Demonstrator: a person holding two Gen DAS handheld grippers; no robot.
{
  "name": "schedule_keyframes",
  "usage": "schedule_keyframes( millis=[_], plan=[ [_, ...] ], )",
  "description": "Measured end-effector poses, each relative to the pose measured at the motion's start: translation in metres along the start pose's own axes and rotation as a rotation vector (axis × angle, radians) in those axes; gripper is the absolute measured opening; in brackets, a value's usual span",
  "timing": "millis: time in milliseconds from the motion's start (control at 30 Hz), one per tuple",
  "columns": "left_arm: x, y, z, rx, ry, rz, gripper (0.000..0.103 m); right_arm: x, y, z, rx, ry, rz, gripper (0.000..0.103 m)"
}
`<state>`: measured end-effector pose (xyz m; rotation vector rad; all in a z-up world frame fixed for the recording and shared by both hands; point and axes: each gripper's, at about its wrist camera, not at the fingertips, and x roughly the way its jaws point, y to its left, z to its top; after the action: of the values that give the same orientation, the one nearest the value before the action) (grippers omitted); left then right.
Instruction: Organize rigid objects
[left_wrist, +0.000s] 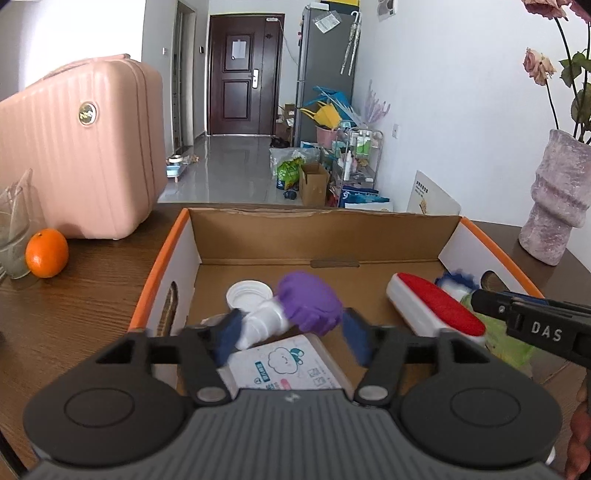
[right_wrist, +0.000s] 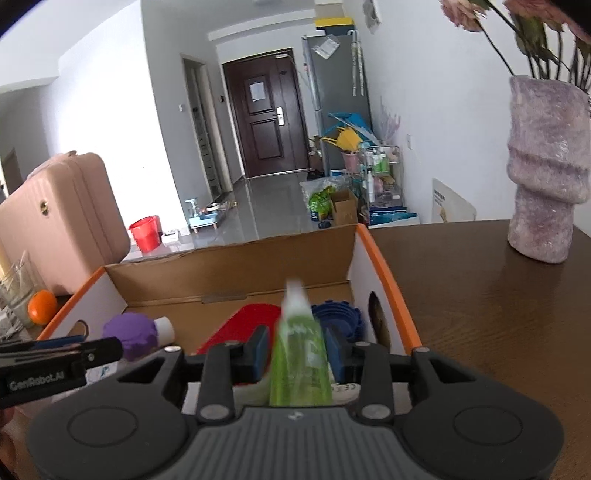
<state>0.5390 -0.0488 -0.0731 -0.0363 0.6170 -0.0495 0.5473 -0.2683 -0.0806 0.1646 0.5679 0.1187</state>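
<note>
An orange-rimmed cardboard box sits on the wooden table. Inside lie a white bottle with a purple cap, a white lid, a white-and-red brush, a blue ridged piece and a printed wipes pack. My left gripper is open just above the purple-capped bottle, its pads on either side and apart from it. My right gripper is shut on a green bottle, held upright over the box's right side, above the red brush and the blue piece.
A pink suitcase, an orange and a glass stand left of the box. A lilac vase with flowers stands at the right. The table's far edge lies just behind the box.
</note>
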Motion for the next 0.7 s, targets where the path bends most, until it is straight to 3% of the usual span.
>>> schedule_keyframes(
  millis=[67, 133, 233, 333, 700],
  plan=[
    [-0.005, 0.0, 0.001, 0.001, -0.019, 0.002, 0.078, -0.005, 0.0, 0.0, 0.008, -0.015, 0.011, 0.053],
    [-0.01, 0.0, 0.002, -0.001, -0.04, 0.014, 0.09, -0.012, -0.001, 0.002, 0.003, -0.046, 0.009, 0.074],
    [-0.025, 0.001, 0.003, 0.002, -0.091, 0.04, 0.103, -0.028, 0.001, 0.005, -0.007, -0.091, 0.024, 0.088],
    [-0.046, 0.005, 0.002, -0.009, -0.13, 0.05, 0.103, -0.047, 0.005, 0.002, -0.025, -0.144, -0.004, 0.103],
    [-0.155, 0.019, -0.029, -0.002, -0.198, 0.062, 0.103, -0.161, 0.022, -0.028, -0.087, -0.245, 0.0, 0.103]
  ],
)
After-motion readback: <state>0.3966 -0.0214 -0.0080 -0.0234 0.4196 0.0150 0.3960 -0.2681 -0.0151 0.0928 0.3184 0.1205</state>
